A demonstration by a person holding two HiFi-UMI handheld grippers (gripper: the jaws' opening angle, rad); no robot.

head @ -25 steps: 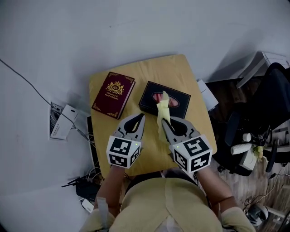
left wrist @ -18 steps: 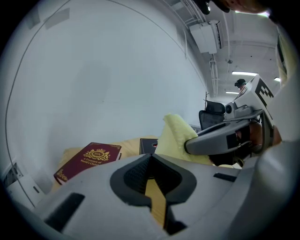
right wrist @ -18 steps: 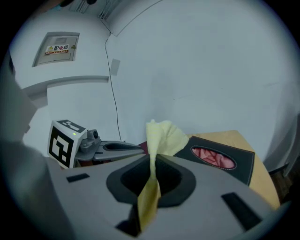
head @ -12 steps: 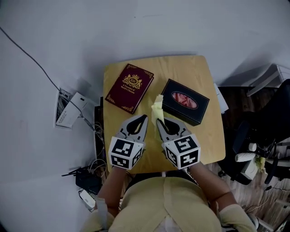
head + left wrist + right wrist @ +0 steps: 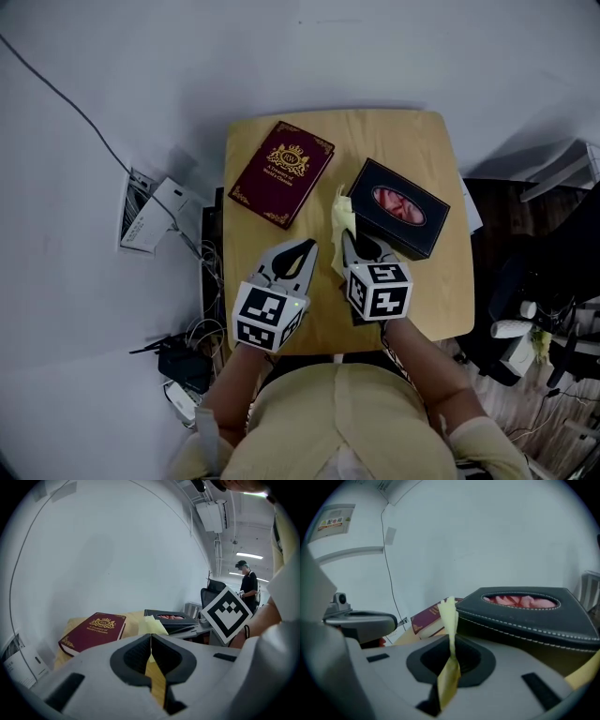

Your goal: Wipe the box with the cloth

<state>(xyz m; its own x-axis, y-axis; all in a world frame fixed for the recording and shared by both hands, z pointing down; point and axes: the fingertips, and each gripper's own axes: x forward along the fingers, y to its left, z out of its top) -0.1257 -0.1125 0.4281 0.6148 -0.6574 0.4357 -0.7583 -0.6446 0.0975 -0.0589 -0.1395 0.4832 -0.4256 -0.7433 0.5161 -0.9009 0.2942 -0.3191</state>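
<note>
A black tissue box with an oval opening showing pink tissue lies on the right half of the small wooden table. My right gripper is shut on a yellow cloth, which stands up from its jaws just off the box's near-left corner. In the right gripper view the cloth rises in front of the box. My left gripper hangs beside it over the table's near part, shut with nothing in it.
A maroon book with gold print lies on the table's left half. On the floor to the left are a white power unit and cables. Office chairs stand at the right. A person stands far off.
My right gripper has come down from over the box's top with the cloth, which now stands at the box's near-left corner. The left gripper has edged forward a little.
</note>
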